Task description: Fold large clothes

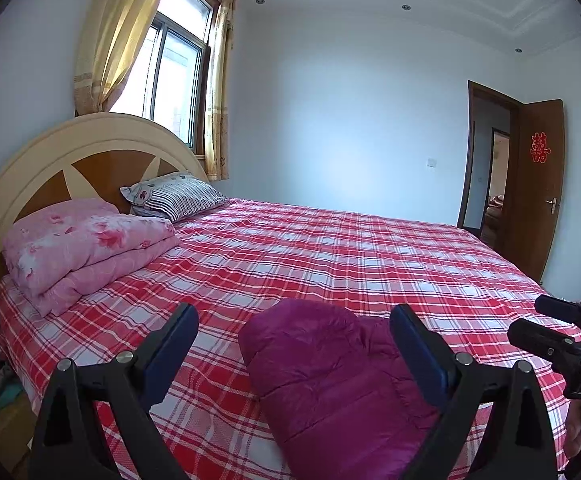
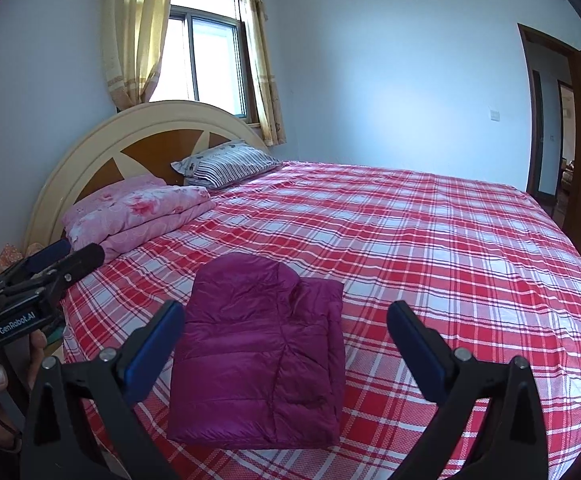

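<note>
Jacket (image 2: 262, 356), magenta and puffy, sits folded on the plaid bed (image 2: 450, 248). Left gripper (image 1: 294, 344) and right gripper (image 2: 286, 336) both hang spread wide, grabbing nothing.

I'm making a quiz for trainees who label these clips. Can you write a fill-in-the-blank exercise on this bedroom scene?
1. The purple jacket lies ____ on the plaid bed sheet.
2. Both the left gripper and the right gripper are ____, touching nothing.
3. The pink quilt sits in front of the ____.
4. The striped pillow lies beneath the ____.

Missing words: folded; open; headboard; window
</note>
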Tool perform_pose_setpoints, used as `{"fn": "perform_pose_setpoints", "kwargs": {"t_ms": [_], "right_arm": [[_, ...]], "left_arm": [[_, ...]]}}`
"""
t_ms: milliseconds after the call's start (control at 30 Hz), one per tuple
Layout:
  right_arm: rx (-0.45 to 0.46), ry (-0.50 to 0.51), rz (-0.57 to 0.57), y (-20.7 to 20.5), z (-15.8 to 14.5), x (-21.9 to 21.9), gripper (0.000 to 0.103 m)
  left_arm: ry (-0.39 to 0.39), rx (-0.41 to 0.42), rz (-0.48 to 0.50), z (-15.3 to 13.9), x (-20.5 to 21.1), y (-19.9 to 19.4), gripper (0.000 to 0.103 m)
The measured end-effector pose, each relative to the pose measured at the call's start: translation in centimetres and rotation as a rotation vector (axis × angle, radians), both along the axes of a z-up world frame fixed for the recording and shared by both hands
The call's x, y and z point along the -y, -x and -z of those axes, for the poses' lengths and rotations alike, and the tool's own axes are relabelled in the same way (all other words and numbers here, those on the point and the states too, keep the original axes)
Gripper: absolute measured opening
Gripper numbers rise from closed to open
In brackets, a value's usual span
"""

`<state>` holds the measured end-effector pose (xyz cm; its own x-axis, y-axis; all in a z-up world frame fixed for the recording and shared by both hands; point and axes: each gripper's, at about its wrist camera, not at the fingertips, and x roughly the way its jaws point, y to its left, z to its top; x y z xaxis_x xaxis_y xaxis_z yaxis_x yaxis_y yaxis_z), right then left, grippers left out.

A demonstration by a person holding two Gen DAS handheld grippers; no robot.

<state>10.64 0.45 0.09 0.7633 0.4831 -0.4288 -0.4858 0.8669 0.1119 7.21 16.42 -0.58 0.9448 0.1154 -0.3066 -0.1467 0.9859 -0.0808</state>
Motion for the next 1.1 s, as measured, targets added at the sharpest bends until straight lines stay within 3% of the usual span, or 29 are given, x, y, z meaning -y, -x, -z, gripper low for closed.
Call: {"fn": "perform_pose_setpoints", "kwargs": {"t_ms": [1100], "right_arm": [[0.011,-0.006,-0.003,0.61,-0.3,-0.58,0.103]], "left_arm": [[-0.005,-0.011,-0.001,0.03,-0.25,-0.11,0.097]]}}
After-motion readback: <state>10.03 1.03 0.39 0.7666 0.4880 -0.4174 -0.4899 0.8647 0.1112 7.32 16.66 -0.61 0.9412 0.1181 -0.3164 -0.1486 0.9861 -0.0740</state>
